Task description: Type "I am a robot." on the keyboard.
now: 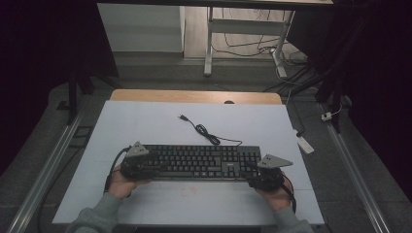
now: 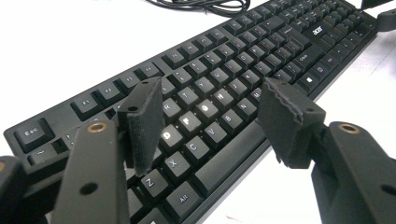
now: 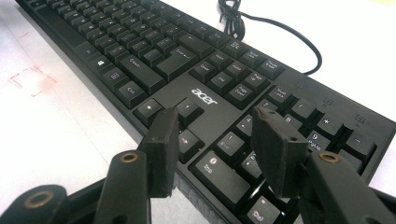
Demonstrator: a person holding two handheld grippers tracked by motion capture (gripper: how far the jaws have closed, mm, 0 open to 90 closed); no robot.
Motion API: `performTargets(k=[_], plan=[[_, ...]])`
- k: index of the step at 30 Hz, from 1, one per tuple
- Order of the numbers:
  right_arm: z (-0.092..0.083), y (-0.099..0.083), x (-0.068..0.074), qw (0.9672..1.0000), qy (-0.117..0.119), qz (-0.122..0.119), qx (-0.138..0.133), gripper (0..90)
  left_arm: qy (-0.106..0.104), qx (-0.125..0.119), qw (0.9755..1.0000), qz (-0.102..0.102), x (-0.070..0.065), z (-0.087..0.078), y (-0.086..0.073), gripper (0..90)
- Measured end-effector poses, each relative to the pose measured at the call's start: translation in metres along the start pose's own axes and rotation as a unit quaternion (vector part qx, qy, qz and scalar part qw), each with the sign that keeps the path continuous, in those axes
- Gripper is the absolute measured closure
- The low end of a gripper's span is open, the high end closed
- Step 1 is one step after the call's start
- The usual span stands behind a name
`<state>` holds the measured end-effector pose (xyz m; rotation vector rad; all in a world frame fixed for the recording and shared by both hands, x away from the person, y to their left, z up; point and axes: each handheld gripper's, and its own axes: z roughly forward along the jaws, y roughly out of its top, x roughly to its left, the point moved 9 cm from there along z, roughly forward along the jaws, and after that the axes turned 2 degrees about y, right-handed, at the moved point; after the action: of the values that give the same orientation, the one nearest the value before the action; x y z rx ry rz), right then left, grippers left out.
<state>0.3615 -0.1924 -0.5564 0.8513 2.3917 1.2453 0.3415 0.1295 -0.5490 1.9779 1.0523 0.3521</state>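
Bare white table (image 1: 145, 128) from nine round to twelve o'clock of the keyboard (image 1: 199, 161): free passage. Coiled cable (image 1: 206, 132) at twelve to one o'clock, blocking a low sweep. Clear strip along six o'clock, between keyboard and near edge. Little room past three o'clock before the table's rim.

High view looks down; both close gripper views share the keyboard (image 2: 233, 70)

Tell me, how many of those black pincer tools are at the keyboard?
2. The left gripper is at the keyboard's left end, jaws open above the letter keys. The right gripper is at its right end, jaws open over the number pad corner.
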Motion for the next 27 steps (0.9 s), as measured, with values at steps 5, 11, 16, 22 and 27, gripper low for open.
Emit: performTargets(k=[5, 11, 16, 22, 27], plan=[[0.0, 0.0, 0.0, 1.0, -0.002, -0.001, 0.003, 51.9, 0.005, -0.001, 1.0, -0.003, 0.005, -0.003, 0.001, 39.1], [0.0, 0.0, 0.0, 1.0, 0.0, 0.0, 0.001, 51.9, 0.011, 0.0, 0.9999, -0.005, 0.01, -0.006, 0.0, 40.0], [0.0, 0.0, 0.0, 1.0, -0.002, -0.002, 0.003, 51.9, 0.025, 0.006, 0.9996, -0.008, 0.017, -0.007, -0.002, 41.0], [0.0, -0.001, 0.0, 1.0, -0.002, -0.002, 0.003, 51.8, 0.044, 0.021, 0.9987, -0.012, 0.028, -0.007, -0.008, 44.7], [0.0, -0.001, 0.0, 1.0, -0.003, -0.003, 0.006, 51.8, 0.048, 0.025, 0.9985, -0.009, 0.033, -0.007, -0.011, 55.2]])
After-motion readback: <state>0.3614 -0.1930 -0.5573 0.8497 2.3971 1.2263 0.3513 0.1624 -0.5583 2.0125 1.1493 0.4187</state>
